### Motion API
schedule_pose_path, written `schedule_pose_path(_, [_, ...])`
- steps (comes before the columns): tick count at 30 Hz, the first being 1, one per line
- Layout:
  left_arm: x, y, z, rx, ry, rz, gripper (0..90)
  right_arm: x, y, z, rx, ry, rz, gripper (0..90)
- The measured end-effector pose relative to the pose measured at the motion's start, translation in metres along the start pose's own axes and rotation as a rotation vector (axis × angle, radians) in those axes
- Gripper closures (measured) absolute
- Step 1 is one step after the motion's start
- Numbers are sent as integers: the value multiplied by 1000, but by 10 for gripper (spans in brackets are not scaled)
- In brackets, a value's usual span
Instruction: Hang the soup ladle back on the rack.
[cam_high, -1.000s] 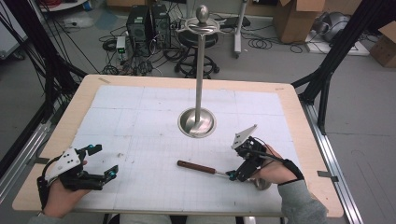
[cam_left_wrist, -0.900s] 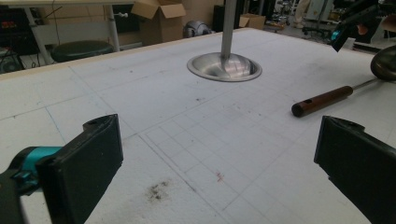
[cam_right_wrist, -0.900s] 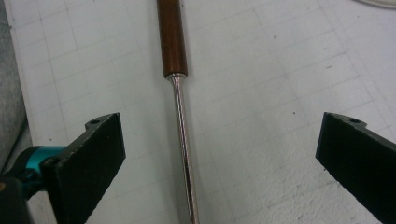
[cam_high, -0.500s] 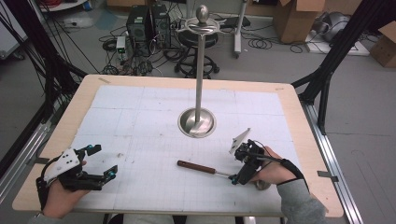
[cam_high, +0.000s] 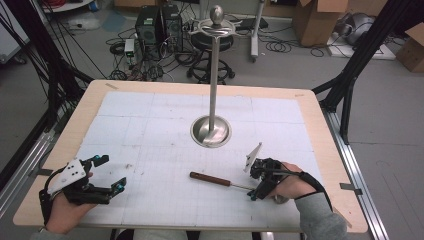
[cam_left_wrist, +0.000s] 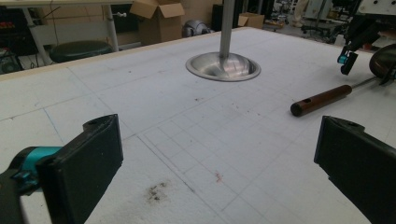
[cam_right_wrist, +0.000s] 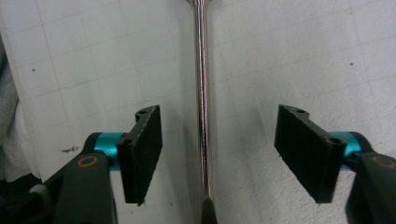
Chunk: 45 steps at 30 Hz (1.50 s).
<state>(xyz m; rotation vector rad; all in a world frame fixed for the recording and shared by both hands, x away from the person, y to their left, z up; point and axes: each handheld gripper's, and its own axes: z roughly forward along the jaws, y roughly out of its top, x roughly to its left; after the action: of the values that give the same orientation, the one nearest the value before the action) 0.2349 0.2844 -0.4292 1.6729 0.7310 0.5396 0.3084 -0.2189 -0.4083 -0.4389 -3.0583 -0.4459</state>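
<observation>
Ladle (cam_high: 220, 180) bowl hidden under right gripper (cam_high: 255, 185), jaws apart astride shaft.

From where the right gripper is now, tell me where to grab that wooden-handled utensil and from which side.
Take the thin metal shank, not the wooden handle. The utensil lies flat on the table, and the right gripper is open, its jaws either side of the shank. Come straight down from above and close across it.
</observation>
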Motion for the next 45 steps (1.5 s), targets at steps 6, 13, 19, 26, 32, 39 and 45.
schedule_pose_path(6, [-1, 1, 0, -3, -2, 3, 17, 2, -1, 0, 32, -3, -13, 480])
schedule_pose_path(13, [0, 0, 2, -1, -7, -2, 17, 7, 1, 0, 66, -39, -38, 609])
schedule_pose_path(19, [-1, 1, 4, -1, -12, 1, 17, 11, 1, 0, 77, -46, -40, 696])
schedule_pose_path(26, [0, 1, 7, 0, -20, 0, 17, 14, 2, 0, 87, -47, -33, 761])
schedule_pose_path(32, [-1, 1, 8, 2, -25, -1, 17, 15, 3, 1, 94, -55, -22, 798])
schedule_pose_path(39, [0, 1, 8, 3, -24, -2, 17, 13, 4, 0, 101, -44, 9, 839])
schedule_pose_path(45, [0, 2, 7, 3, -25, 2, 17, 11, 2, -3, 82, -57, 23, 845])
